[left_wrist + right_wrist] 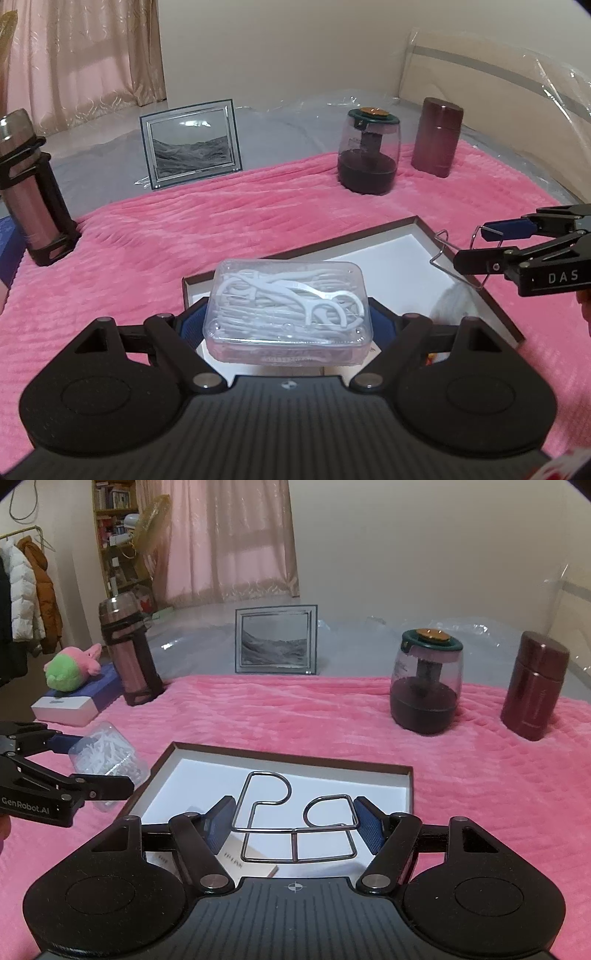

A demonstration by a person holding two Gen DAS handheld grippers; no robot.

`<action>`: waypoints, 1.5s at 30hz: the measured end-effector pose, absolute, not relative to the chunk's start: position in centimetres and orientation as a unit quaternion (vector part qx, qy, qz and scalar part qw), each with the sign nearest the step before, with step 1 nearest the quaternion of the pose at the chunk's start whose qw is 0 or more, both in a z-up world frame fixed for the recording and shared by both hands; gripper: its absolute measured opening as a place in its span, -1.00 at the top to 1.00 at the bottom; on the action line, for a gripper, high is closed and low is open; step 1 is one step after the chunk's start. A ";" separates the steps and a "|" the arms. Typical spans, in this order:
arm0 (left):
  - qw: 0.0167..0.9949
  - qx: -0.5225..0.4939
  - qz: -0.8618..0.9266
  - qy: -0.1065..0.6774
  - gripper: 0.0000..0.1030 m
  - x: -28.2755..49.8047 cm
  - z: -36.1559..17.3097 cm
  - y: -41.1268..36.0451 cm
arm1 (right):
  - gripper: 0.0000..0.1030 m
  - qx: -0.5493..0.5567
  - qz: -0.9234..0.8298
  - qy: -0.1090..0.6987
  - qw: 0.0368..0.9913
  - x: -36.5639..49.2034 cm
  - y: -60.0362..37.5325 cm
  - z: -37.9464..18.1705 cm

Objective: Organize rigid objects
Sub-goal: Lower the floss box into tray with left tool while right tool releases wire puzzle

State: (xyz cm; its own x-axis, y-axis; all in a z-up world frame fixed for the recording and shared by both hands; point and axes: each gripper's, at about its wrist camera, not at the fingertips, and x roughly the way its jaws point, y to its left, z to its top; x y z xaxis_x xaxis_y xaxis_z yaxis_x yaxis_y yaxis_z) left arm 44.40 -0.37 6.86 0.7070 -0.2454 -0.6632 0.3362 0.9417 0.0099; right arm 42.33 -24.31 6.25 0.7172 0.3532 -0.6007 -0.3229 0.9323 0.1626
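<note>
- A bed draped in a pink ribbed blanket (332,716) is seen, with clear plastic sheeting and curtains behind; the soft, uneven surface could let anything set down tilt or slide.
- A shallow open box (404,771) with a white floor lies on the blanket, just below both grippers.
- A clear case of floss picks (288,306) is clamped between the wide-set pads of the left gripper (288,325), above the box's near left corner; the smooth plastic could slip if it is squeezed unevenly.
- A bent wire stand (295,812) is pinched between the half-spread pads of the right gripper (295,823) over the box; the thin wire could twist or snag the rim.
- With both loads over one box, a collision is judged possible.
</note>
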 end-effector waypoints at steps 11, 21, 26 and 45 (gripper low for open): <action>0.915 0.040 -0.139 0.375 -0.61 50.2 2.5 -0.1 | -0.28 0.018 0.180 0.358 0.916 47.8 -23.6 2.2; 0.913 0.043 -0.130 0.383 -0.61 53.1 -0.2 -0.6 | -0.28 0.007 0.172 0.371 0.913 50.4 -23.3 -0.1; 0.911 0.049 -0.132 0.388 -0.61 53.7 -1.2 -1.2 | -0.28 0.000 0.171 0.373 0.912 51.0 -23.1 -0.6; 0.914 0.051 -0.120 0.383 -0.62 54.1 -1.5 -1.9 | -0.28 -0.005 0.168 0.378 0.911 51.8 -23.0 -0.8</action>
